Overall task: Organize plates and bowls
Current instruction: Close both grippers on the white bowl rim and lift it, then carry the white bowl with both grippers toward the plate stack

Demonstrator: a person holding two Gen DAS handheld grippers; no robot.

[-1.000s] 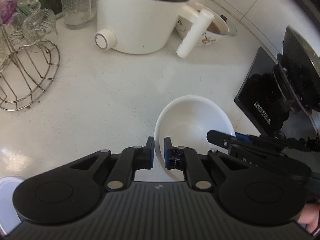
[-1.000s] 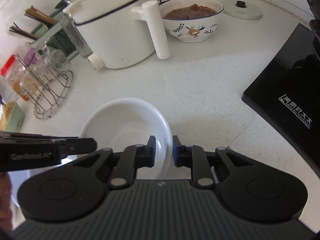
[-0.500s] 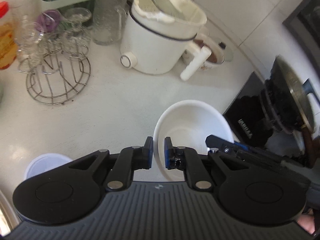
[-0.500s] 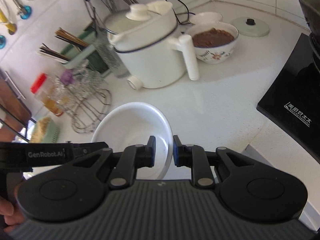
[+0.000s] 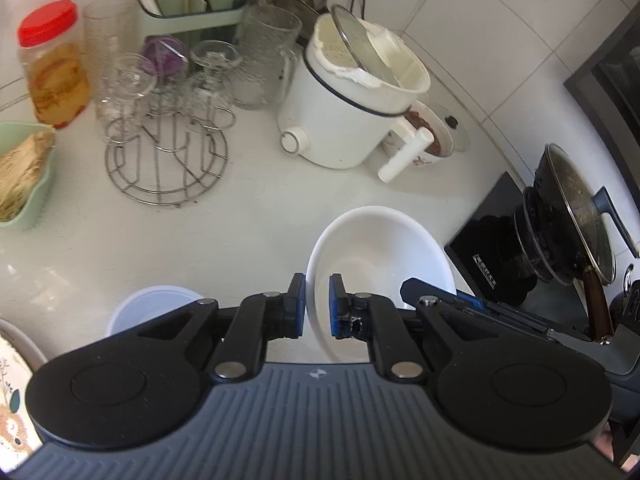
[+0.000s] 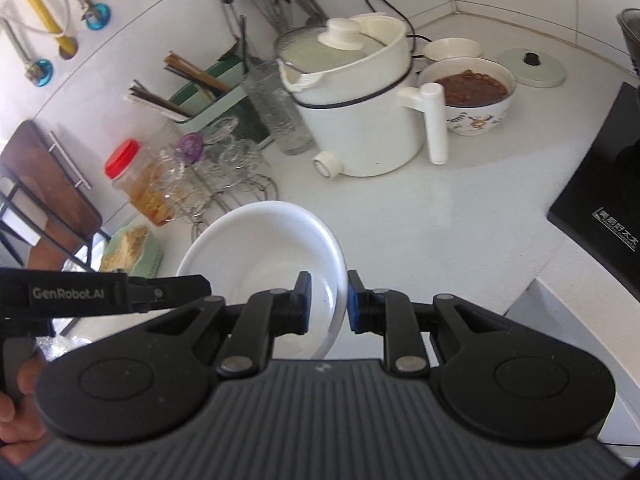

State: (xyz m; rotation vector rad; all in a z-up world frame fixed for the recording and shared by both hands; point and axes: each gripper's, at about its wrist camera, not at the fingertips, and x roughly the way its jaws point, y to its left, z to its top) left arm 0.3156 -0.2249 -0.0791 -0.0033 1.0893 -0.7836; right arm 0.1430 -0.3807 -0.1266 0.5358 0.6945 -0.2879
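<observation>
A plain white bowl (image 5: pixel 380 248) hangs in the air above the white counter, held by both grippers. My left gripper (image 5: pixel 317 304) is shut on its left rim. My right gripper (image 6: pixel 326 300) is shut on its right rim; the bowl also shows in the right wrist view (image 6: pixel 260 248). A small white lidded bowl (image 5: pixel 148 308) sits on the counter below left, and a patterned plate (image 5: pixel 12 376) shows at the left edge.
A white electric pot (image 6: pixel 360 108) with a handle stands behind, beside a patterned bowl of brown food (image 6: pixel 472 96) and a green lid (image 6: pixel 532 66). A wire glass rack (image 5: pixel 168 164), a red-capped jar (image 5: pixel 52 68) and a utensil holder (image 5: pixel 192 4) stand left. A black cooktop (image 6: pixel 600 200) is right.
Both grippers have risen with the bowl, well above the counter. More of the counter, the rack, the jar and the lidded bowl have come into view.
</observation>
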